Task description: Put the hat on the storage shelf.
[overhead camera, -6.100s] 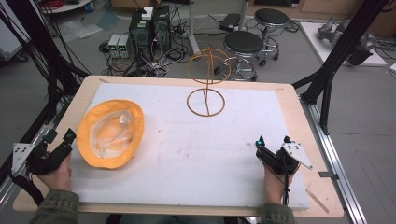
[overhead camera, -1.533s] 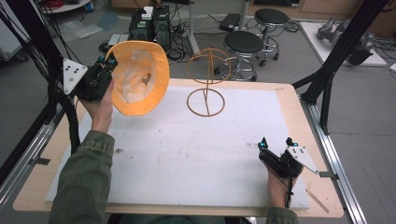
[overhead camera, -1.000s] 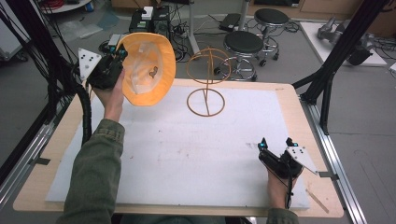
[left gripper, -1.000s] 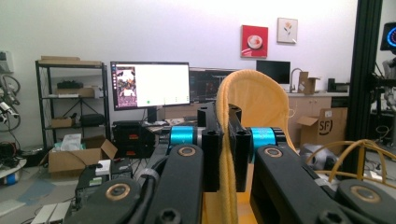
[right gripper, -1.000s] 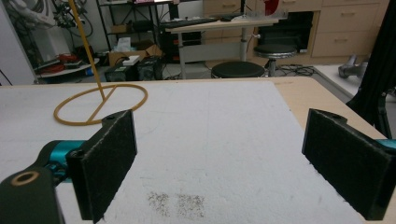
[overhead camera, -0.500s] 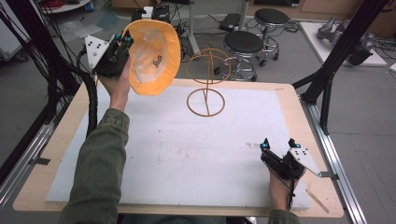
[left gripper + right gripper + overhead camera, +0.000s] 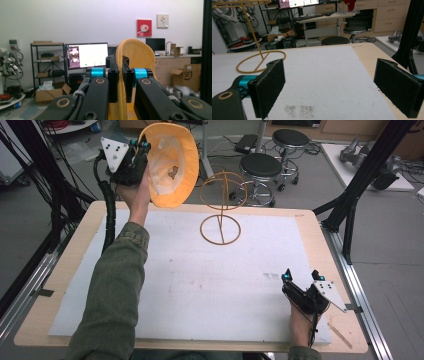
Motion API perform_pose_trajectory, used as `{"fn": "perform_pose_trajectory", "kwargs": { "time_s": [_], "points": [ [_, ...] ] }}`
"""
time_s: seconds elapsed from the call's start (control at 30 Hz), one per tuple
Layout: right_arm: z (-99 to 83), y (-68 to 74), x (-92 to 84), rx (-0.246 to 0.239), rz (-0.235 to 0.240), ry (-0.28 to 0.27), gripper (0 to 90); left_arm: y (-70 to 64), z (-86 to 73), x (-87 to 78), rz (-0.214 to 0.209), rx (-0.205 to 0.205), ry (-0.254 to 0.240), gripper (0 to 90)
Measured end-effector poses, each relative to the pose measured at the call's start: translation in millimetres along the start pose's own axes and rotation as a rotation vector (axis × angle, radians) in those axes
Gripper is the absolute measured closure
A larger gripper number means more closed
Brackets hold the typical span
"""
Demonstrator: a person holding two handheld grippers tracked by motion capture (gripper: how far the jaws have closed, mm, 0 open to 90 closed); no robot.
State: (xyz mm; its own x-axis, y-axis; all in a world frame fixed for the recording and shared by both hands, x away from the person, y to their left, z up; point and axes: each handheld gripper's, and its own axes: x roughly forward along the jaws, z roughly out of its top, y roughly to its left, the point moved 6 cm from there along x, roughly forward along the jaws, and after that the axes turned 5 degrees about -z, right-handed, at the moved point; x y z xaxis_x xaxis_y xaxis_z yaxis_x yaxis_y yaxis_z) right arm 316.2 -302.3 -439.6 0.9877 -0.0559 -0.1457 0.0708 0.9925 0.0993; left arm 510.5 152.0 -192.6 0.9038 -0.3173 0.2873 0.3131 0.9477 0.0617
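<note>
One hat (image 7: 170, 165) — clamped by left gripper (image 7: 137, 147).

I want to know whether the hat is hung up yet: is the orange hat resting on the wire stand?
No: the orange hat is held in the air by the left gripper, left of the wire stand, which is bare.

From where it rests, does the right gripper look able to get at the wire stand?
Probably yes. The right gripper sits near the table's right front with jaws open, and bare white mat lies between it and the wire stand. The hat is held up off to the left.
</note>
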Motion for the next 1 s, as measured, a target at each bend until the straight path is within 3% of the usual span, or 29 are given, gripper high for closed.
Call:
{"fn": "perform_pose_trajectory", "kwargs": {
  "time_s": [0.07, 0.17, 0.2, 0.33, 0.5, 0.53, 0.57, 0.6, 0.63, 0.73, 1.0],
  "points": [
    [0.1, 0.9, -0.2, 0.000, 0.002, -0.002, 9.1, -8.1, 6.3, 6.2, -0.002, 0.041, -0.011, 87.0],
    [-0.3, 0.6, -0.3, -0.005, 0.004, 0.002, 9.1, -27.5, 8.1, 14.2, 0.020, 0.213, -0.017, 86.9],
    [-0.5, 0.4, 0.0, -0.004, 0.006, 0.002, 9.1, -32.0, 7.2, 17.0, 0.023, 0.234, -0.014, 86.9],
    [-0.9, 0.3, -0.1, -0.012, 0.010, 0.003, 9.1, -53.2, 1.8, 34.1, 0.016, 0.208, -0.027, 86.9],
    [-1.6, 4.2, -3.0, -0.024, 0.042, 0.000, 9.1, -84.4, -9.2, 49.7, -0.082, 0.183, -0.031, 86.9],
    [-1.8, 4.4, -2.4, -0.022, 0.045, 0.001, 9.1, -84.4, -9.2, 49.7, -0.082, 0.183, -0.031, 86.9],
    [-2.2, 4.2, -1.8, -0.016, 0.044, 0.004, 9.1, -94.3, -8.9, 50.8, -0.113, 0.172, -0.043, 86.8],
    [-2.2, 4.2, -1.8, -0.016, 0.044, 0.004, 9.1, -94.3, -8.9, 50.8, -0.113, 0.172, -0.043, 86.9],
    [-2.6, 3.9, -1.5, -0.013, 0.048, 0.006, 9.1, -100.3, -7.9, 50.4, -0.139, 0.166, -0.049, 86.9],
    [-2.0, 5.2, -2.2, 0.022, 0.085, 0.007, 9.1, -114.9, -5.2, 48.4, -0.187, 0.157, -0.066, 86.7],
    [0.0, 10.9, -6.6, -0.007, 0.118, -0.019, 9.1, -153.5, -10.3, 47.4, -0.306, 0.120, -0.069, 86.4]
  ]
}}
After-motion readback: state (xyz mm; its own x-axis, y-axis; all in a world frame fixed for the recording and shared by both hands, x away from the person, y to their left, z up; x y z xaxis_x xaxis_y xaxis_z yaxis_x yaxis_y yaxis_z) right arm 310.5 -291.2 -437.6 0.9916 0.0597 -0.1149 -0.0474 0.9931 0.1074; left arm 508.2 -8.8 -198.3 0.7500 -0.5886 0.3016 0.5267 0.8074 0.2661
